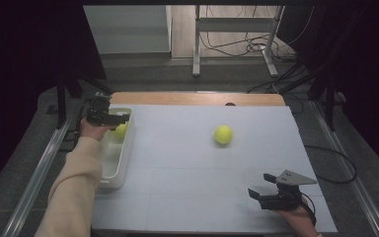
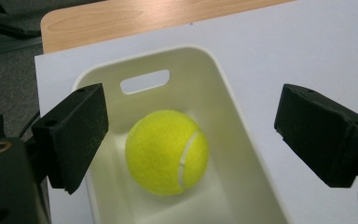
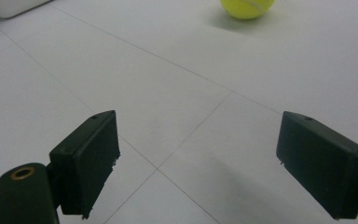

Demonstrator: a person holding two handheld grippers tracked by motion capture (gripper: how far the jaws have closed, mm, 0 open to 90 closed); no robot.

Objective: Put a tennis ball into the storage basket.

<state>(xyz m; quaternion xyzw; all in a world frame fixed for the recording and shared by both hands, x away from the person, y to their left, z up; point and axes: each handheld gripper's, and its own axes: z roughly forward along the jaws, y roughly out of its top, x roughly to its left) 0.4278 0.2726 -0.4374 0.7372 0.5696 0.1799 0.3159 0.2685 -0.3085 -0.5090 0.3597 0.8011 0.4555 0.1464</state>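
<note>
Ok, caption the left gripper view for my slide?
Open left hand-held gripper above a tennis ball in the white bin.

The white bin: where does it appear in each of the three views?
High view: white bin at the table's left edge, under the left gripper.
Left gripper view: centre, a tennis ball inside.
Right gripper view: corner at top left.
Shared landmark: white table sheet.

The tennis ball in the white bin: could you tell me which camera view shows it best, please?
The left gripper view: the tennis ball lies large and sharp inside the white bin, between open jaws that do not touch it. The high view shows it small, partly hidden by the left gripper. The right gripper view has the bin's corner.
</note>
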